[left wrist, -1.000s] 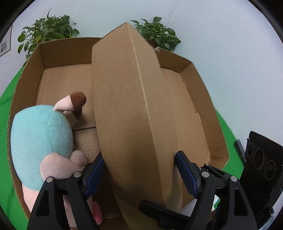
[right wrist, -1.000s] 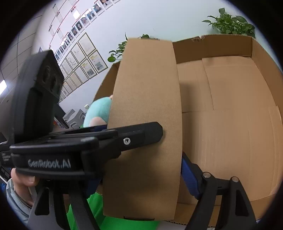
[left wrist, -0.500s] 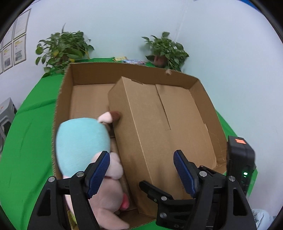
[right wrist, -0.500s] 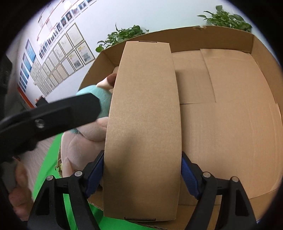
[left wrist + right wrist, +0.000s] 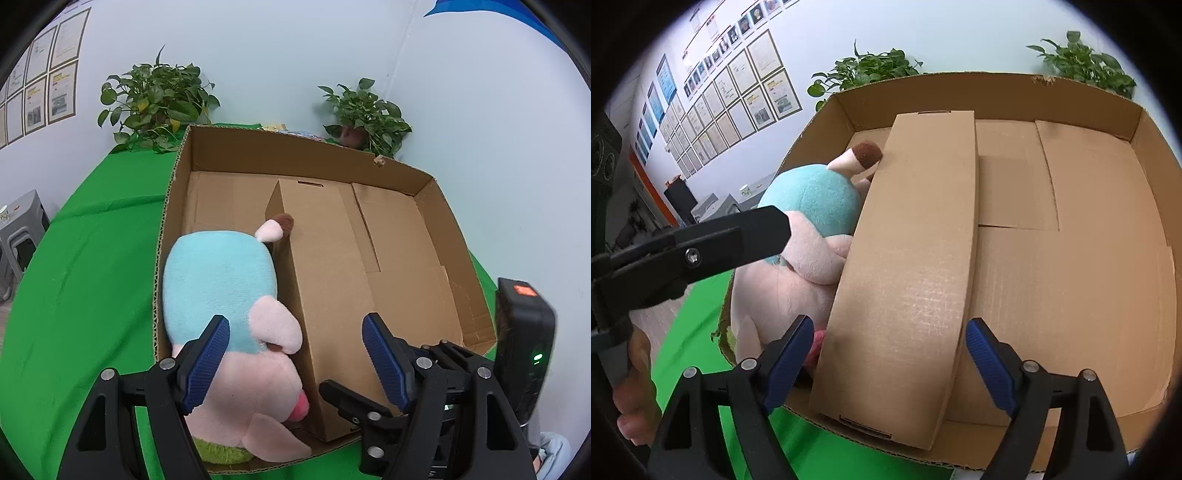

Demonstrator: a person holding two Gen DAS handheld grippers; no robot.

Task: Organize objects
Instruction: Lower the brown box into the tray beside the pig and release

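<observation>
A long closed cardboard box [image 5: 325,295] lies inside a large open cardboard tray box [image 5: 436,206], left of its middle. It also shows in the right wrist view [image 5: 908,266]. A plush toy [image 5: 221,288] in light blue and pink sits in the tray between the long box and the tray's left wall; it also shows in the right wrist view [image 5: 809,225]. My left gripper [image 5: 295,365] is open above the tray's near edge, holding nothing. My right gripper [image 5: 890,365] is open, its pads [image 5: 988,363] either side of the long box's near end without gripping it.
The tray [image 5: 1137,125] rests on a green cloth table [image 5: 81,266]. Two potted plants [image 5: 155,107] [image 5: 365,114] stand at the back by the wall. The tray's right half is bare cardboard floor [image 5: 1089,258]. The left gripper's arm [image 5: 701,251] crosses the right wrist view.
The long box went from tilted up in both grippers to lying flat in the tray. Both grippers opened and pulled back toward the near edge.
</observation>
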